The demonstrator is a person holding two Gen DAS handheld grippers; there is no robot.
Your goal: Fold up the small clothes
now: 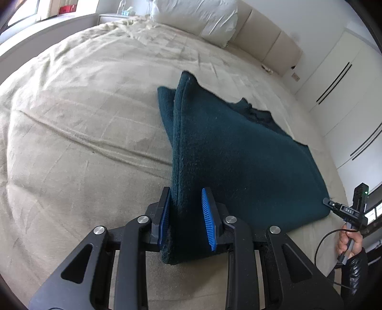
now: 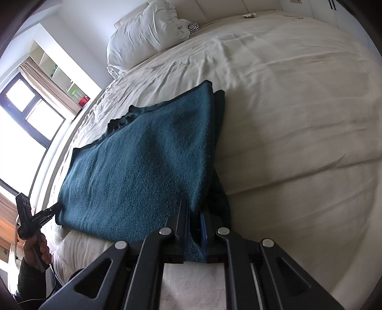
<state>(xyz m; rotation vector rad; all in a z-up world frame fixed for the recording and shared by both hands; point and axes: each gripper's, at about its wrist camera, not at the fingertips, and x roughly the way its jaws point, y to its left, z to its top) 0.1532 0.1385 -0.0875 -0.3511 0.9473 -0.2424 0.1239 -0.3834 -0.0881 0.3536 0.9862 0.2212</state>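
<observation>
The bed (image 1: 83,124) fills nearly everything ahead of both my claws, covered in a cream blanket with soft creases, and a white pillow (image 1: 198,16) lies at its far end, well beyond my left claw. A white wardrobe (image 1: 346,78) with dark handle strips stands off to the right of that claw, and a window (image 2: 21,124) glows to the left of my right claw.

The dark teal fleece garment (image 1: 238,152) lies on the bed between my two claws, folded over on itself, with its near edge lifted towards me and a jagged edge at its far side.

My left claw (image 1: 188,214) has the garment's near left corner running up between its blue pads (image 1: 209,219); the left pad presses the cloth, while the right pad shows a sliver of gap, so I cannot tell whether the grip is firm.

My right claw (image 2: 194,226) is clamped tight on the garment's near right corner, the fleece pinched between its fingers.

My right hand (image 1: 348,240), in a dark sleeve, shows to the right of my left claw; my left hand (image 2: 35,248) shows to the left of my right claw.
</observation>
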